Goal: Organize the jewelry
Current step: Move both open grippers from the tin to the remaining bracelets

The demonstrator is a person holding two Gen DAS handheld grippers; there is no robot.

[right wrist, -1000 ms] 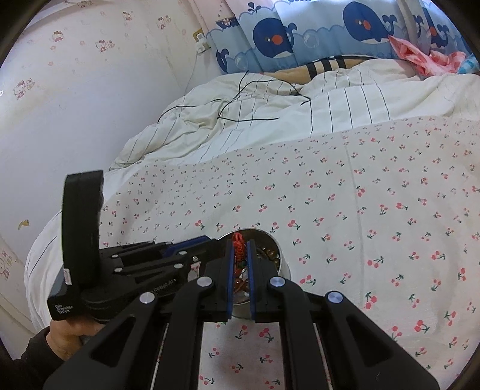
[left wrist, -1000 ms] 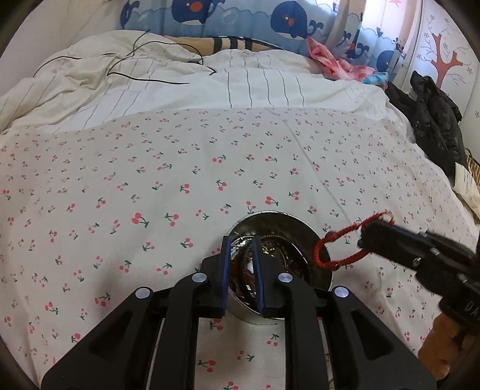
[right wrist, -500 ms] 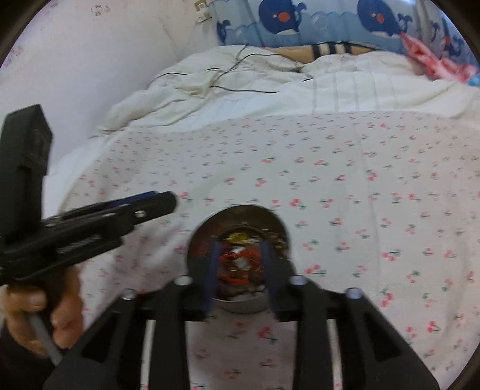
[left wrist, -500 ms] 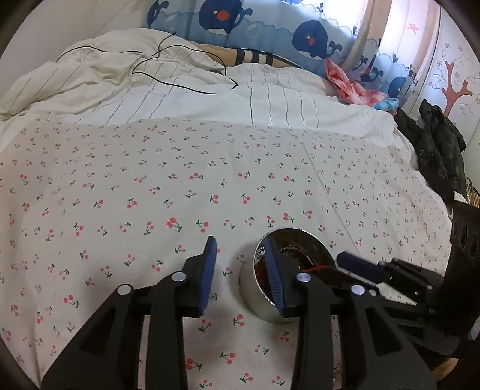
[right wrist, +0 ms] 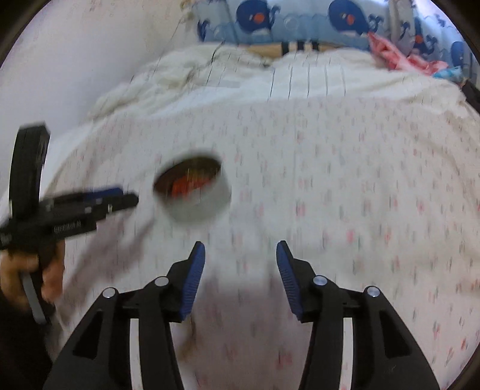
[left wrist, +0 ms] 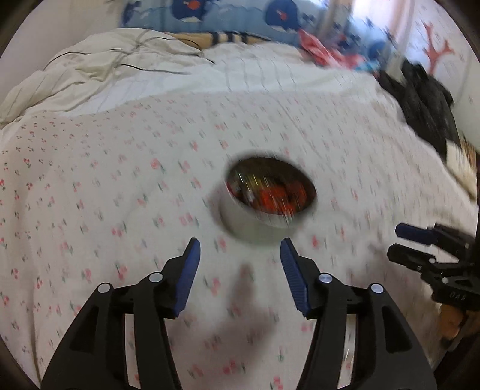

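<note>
Both grippers are hanging spread and empty over a cherry-print bedsheet [left wrist: 120,186], having backed away from the round metal tin [left wrist: 264,222] they were working over a second ago. The left gripper [left wrist: 238,271], which had been pinching the tin's rim, is now sitting with its blue pads wide apart just short of the tin. The right gripper [right wrist: 240,270], which had been carrying a red cord bracelet [left wrist: 276,196] pinched between its fingers, is likewise splayed with nothing between its pads. The bracelet is now showing as a red blur inside the tin, among other pieces too smeared to name. That release is suggesting this item is put away; no loose jewelry is showing on the sheet, so the sorting may be close to finished.

The tin is resting near the middle of the bedsheet, well in from its edges. A rumpled striped duvet [right wrist: 270,87] is lying along the far edge, a whale-print curtain [right wrist: 300,18] is hanging behind it, and dark clothing [left wrist: 426,102] is piling up at the sheet's far right corner.
</note>
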